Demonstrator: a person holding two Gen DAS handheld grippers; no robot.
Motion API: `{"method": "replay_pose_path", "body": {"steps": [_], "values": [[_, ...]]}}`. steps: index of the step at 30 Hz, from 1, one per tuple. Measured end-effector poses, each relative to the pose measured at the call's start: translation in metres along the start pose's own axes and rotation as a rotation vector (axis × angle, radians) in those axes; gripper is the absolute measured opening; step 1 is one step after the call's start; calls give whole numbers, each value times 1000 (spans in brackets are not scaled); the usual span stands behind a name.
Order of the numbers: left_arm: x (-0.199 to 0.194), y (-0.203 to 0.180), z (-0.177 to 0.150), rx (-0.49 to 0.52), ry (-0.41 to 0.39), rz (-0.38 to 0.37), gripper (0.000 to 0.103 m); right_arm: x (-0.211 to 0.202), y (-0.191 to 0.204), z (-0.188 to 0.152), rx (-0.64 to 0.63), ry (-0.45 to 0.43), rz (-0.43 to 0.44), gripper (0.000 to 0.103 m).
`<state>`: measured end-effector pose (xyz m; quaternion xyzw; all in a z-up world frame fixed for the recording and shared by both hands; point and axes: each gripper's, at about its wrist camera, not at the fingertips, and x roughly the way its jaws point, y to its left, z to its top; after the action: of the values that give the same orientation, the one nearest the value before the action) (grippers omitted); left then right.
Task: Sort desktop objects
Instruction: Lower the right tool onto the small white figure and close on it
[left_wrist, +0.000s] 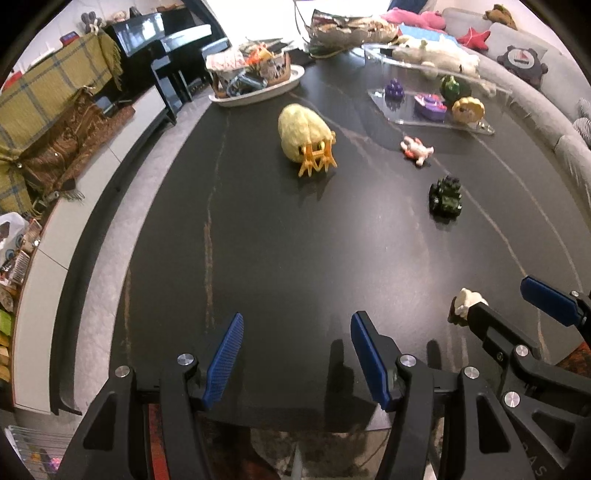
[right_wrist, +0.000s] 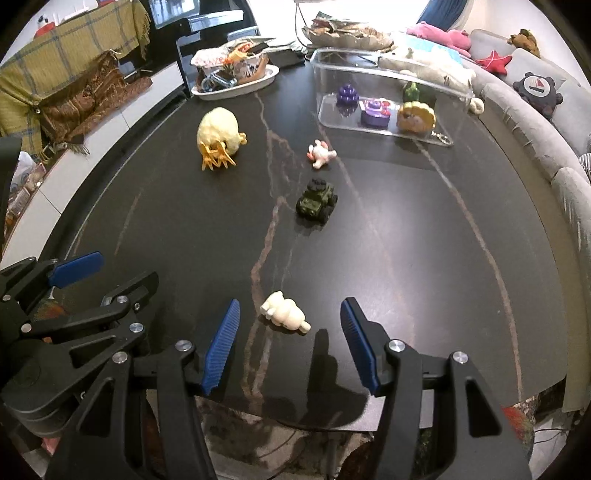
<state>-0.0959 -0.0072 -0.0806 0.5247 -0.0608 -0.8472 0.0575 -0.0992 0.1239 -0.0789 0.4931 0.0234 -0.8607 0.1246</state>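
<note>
Two grippers hang over the near edge of the dark surface (right_wrist: 406, 258). My right gripper (right_wrist: 290, 345) stands spread, nothing pinched; the white figure (right_wrist: 282, 314) lies on its side on the surface just ahead of the gap between the blue pads, touching neither. My left gripper (left_wrist: 297, 354) is spread too, with only bare surface between its pads; it sits left of the figure, and in its own view the figure (left_wrist: 466, 300) peeks out behind the right gripper's black finger.

I take the figure as my landmark. Beyond it, near the middle of the surface, stands the green truck (right_wrist: 317, 201). Just beyond the truck lies a small pink and white toy (right_wrist: 321, 153). Farther off and to the left of the figure rests the yellow chick (right_wrist: 218, 134), tipped over with its orange feet toward me. Far beyond the figure and to the right sits the clear tray (right_wrist: 424, 138), holding a purple grape toy (right_wrist: 348, 94), a purple block (right_wrist: 375, 112), a green pepper toy (right_wrist: 413, 90) and a yellow round toy (right_wrist: 415, 117). At the far left edge stands a white dish (right_wrist: 240, 88) piled with clutter.
</note>
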Motion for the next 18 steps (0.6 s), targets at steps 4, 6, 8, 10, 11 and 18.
{"method": "replay_pose_path", "body": {"steps": [4, 6, 8, 10, 11, 18], "values": [[9, -3, 0, 8, 22, 4, 57, 10, 0, -1, -7, 22, -1, 50], [14, -3, 0, 13, 31, 8, 57, 14, 2, -1, -14, 30, 1, 48], [18, -3, 0, 13, 42, 11, 57, 17, 4, -2, -22, 36, 4, 46], [21, -3, 0, 13, 53, 11, 57, 20, 5, -2, -28, 41, 7, 42], [23, -3, 0, 13, 58, 11, 57, 22, 6, -2, -33, 44, 6, 42], [24, -6, 1, 24, 41, 16, 57, 29, 6, -4, -35, 52, 25, 36]]}}
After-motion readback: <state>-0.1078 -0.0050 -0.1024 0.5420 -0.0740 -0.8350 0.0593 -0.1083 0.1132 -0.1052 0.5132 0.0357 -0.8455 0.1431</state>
